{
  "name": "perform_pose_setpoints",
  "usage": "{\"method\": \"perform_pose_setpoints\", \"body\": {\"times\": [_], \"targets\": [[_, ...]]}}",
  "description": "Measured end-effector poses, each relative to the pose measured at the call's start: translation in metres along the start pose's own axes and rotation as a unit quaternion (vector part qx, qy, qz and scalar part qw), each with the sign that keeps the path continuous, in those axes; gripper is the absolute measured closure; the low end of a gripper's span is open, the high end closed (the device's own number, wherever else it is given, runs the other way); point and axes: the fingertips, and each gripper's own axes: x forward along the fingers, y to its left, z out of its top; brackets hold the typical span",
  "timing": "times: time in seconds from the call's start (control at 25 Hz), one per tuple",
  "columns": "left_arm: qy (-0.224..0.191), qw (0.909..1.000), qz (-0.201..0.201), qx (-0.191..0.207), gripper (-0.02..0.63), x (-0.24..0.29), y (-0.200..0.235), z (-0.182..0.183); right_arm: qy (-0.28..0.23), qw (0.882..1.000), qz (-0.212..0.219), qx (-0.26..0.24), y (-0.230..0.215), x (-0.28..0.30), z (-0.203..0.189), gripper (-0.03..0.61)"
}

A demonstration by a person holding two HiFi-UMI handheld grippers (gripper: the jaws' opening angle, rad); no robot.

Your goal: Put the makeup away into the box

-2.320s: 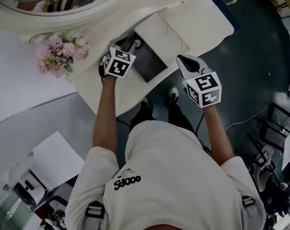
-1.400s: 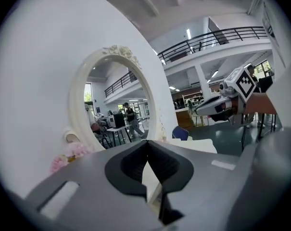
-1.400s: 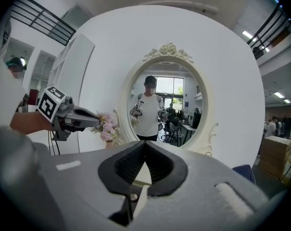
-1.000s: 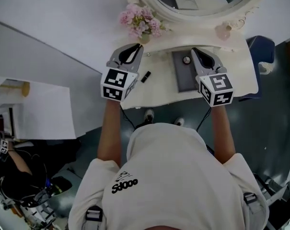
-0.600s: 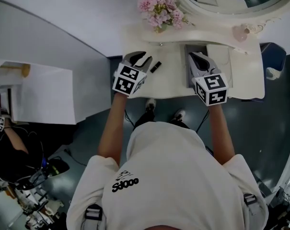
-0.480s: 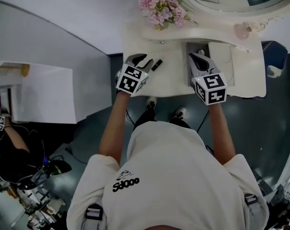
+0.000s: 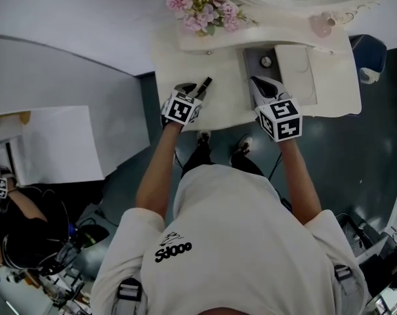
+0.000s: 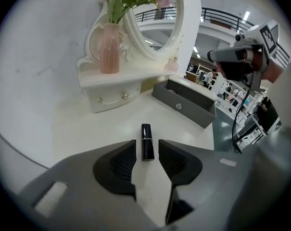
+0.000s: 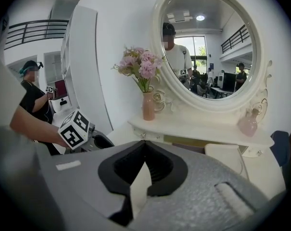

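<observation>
A black lipstick lies flat on the white dressing table. My left gripper is low over the table with its jaws opening. The lipstick's near end lies between the two tips, and the pads do not press on it. The grey open box, a drawer with a round knob, stands further right. My right gripper hovers at the box's front edge, its jaws shut with nothing in them.
A pink vase of flowers and an oval mirror stand on the raised back shelf. A white pad lies right of the box. A pink glass bottle stands at the shelf's right end. The table's front edge is under both hands.
Both grippers have come down toward the table. The left one has dropped onto the lipstick and its jaws have spread. The right one stays over the grey box.
</observation>
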Motion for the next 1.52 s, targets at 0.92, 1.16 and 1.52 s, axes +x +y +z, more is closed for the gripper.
{"method": "perform_pose_setpoints", "body": {"times": [0.92, 1.16, 1.52], "targets": [[-0.032, 0.9968, 0.015, 0.071, 0.503, -0.003, -0.017, 0.037, -0.02, 0.998, -0.062, 0.025, -0.032, -0.062, -0.012, 0.577], [-0.09, 0.992, 0.001, 0.089, 0.503, -0.015, -0.033, 0.092, -0.036, 0.995, -0.084, 0.034, -0.046, -0.08, -0.011, 0.577], [-0.057, 0.9774, -0.067, 0.192, 0.503, 0.02, -0.091, 0.141, -0.041, 0.986, -0.141, 0.078, -0.067, -0.11, -0.039, 0.577]]}}
